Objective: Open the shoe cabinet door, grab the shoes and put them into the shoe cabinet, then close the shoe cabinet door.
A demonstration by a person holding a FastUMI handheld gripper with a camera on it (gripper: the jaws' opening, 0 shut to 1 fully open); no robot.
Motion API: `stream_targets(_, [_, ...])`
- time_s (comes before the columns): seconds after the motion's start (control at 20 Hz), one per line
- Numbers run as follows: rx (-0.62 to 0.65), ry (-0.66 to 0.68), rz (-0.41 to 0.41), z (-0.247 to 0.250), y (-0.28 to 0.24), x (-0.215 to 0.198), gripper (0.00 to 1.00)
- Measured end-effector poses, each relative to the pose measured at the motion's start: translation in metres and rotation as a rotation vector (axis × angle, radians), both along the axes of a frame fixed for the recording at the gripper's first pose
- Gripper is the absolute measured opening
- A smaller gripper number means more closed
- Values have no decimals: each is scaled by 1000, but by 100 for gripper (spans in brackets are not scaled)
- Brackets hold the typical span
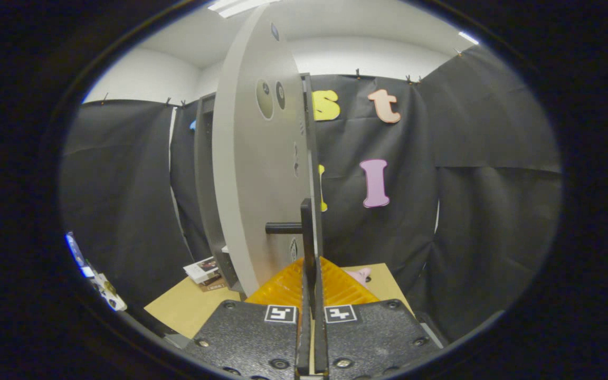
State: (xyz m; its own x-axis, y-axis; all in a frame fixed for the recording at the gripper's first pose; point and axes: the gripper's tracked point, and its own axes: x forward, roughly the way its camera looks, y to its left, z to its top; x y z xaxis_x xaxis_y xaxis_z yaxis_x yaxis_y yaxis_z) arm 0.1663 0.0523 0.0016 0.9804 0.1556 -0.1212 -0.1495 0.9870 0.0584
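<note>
The shoe cabinet door [256,174] stands swung open, edge-on just ahead of our hand-held gripper [312,287], whose fingers are clamped on its dark handle [304,232]. The cabinet [206,179] sits beyond, to the left. We judge the door should swing steadily on its hinge arc, grip firm. On the surface [188,306] lie booklets [203,272]; we cannot read any writing on them.

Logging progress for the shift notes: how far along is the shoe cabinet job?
Door is swung open, edge-on to the camera. The claw is shut on the door's black handle. Whether shoes are inside can't be told; a pink item lies on the table. The door isn't closed yet.
</note>
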Motion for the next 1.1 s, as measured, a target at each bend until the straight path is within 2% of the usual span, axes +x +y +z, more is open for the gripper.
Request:
stream_targets(0.05, [10,1,-3,1,-2,1,6])
stream_targets(0.2, [91,26,89,0,19,-4,6])
stream_targets(0.25, [83,24,95,2,21,-6,7])
stream_targets(0.35, [27,-3,58,2,2,-6,6])
stream_targets(0.55, [18,-36,-41,1,-7,-9,7])
stream_targets(0.65, [-25,-80,-65,3,-12,-14,11])
stream_targets(0.7, [-45,-103,-87,5,-18,-12,17])
stream_targets(0.75, [-56,-115,-116,6,-22,-14,43])
stream_targets(0.85, [-56,-129,-162,3,-24,-20,72])
stream_targets(0.95, [-77,-143,-132,1,-12,-24,100])
stream_targets(1.1, [-60,-111,-59,-14,6,-30,100])
